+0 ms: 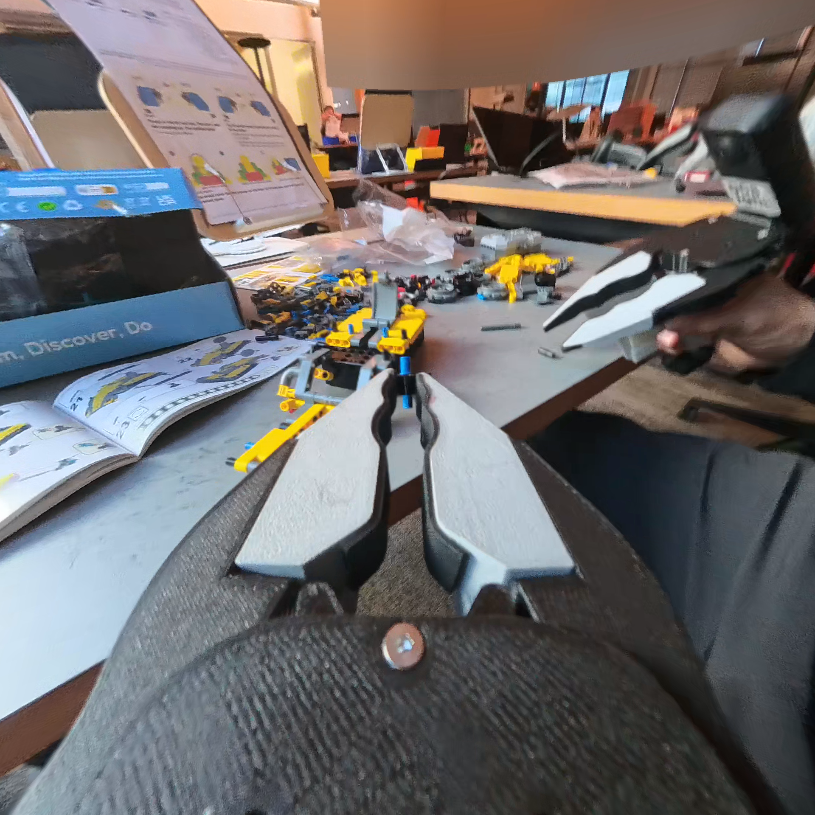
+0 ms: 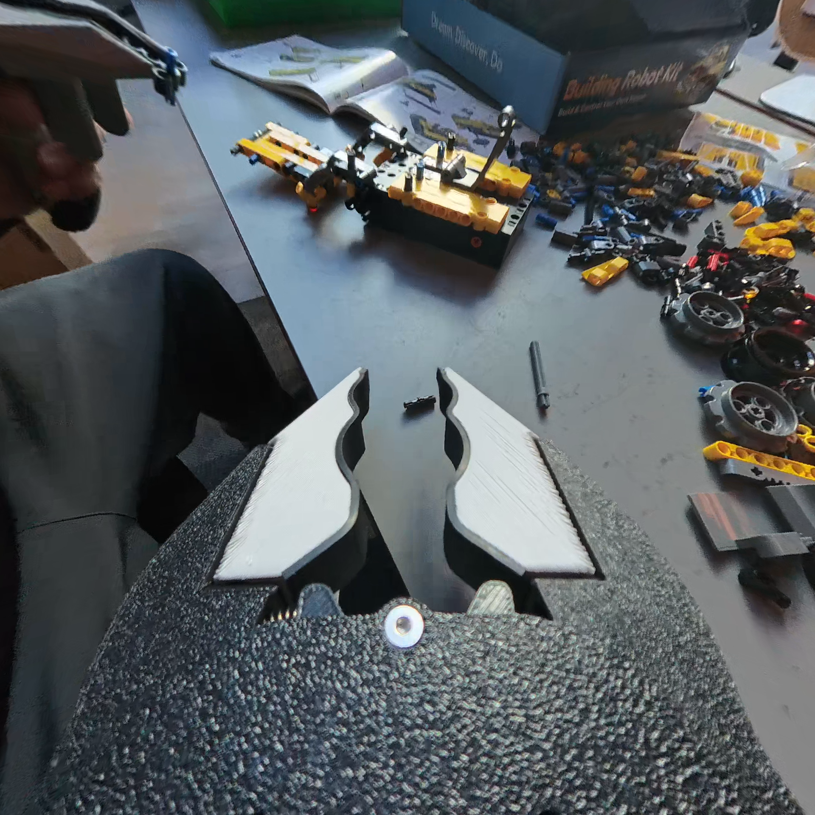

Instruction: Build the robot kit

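A busy workshop room lies behind a dark grey counter (image 2: 397, 308) strewn with building-kit parts. Ahead and to the right of the right hand-held gripper (image 2: 403, 379) stands a blue kit box (image 2: 485, 66); it carries printed lettering, as does the open instruction booklet (image 2: 353, 84) just beside it, and a propped sheet (image 1: 198, 110) stands behind them. Straight ahead rests a half-built yellow and black model (image 2: 419, 194), with a loose pile of parts (image 2: 639, 211) and wheels (image 2: 749, 410) off to the right.

The left hand-held gripper (image 1: 405, 383) is clenched on a small black and blue connector piece (image 1: 405, 379), held clear above the counter edge. The right one is released, its fingers straddling a tiny black pin (image 2: 419, 402) lying on the counter, a black axle (image 2: 539, 375) near its right finger.

In my judgement, the pin could roll or skid away if one finger touches first, and the thinly pinched connector could twist free and drop off the edge.
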A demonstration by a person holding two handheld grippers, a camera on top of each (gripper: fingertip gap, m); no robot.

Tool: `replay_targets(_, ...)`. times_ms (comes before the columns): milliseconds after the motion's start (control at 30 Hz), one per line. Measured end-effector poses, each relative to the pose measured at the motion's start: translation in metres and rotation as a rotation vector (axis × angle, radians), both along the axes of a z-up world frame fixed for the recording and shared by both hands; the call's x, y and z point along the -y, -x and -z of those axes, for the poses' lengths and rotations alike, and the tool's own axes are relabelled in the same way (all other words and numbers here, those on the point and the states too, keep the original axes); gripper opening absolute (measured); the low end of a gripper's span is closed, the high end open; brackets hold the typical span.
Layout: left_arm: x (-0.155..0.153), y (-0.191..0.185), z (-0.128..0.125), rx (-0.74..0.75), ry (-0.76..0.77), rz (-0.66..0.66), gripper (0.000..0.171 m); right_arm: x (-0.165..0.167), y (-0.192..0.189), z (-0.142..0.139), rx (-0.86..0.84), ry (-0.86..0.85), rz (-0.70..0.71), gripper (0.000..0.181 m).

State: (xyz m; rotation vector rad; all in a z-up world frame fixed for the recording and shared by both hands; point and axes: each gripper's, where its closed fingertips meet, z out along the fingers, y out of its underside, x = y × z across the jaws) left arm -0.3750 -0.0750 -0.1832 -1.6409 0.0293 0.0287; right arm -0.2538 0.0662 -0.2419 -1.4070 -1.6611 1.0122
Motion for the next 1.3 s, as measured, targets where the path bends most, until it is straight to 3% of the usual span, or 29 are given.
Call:
replay_targets(100,-0.005,0.014,-0.006,0.121,-0.044,-0.006,0.004,0.0,0.0,-0.011,-0.042,0.044,-0.018,0.032)
replay_targets(233,-0.014,0.021,-0.008,0.318,-0.053,-0.008,0.004,-0.007,0.002,-0.032,-0.086,-0.031,-0.002,0.036)
replay_targets(433,-0.025,0.032,-0.015,0.565,-0.044,0.007,0.004,-0.01,0.003,-0.041,-0.123,-0.074,-0.002,0.036)
replay_targets(633,-0.029,0.033,-0.018,0.998,-0.071,0.051,0.004,0.003,0.008,-0.05,-0.161,-0.114,-0.051,0.032)
replay_targets(867,-0.03,-0.001,-0.013,1.144,-0.037,0.096,0.004,0.053,0.03,-0.078,-0.219,-0.218,-0.221,0.032)
replay_targets(1033,-0.032,-0.03,-0.013,1.209,-0.002,0.15,0.004,0.105,0.057,-0.073,-0.212,-0.329,-0.368,0.034)
replay_targets(1300,-0.029,-0.044,-0.003,1.431,-0.012,0.162,0.005,0.12,0.074,-0.053,-0.211,-0.591,-0.312,0.024)
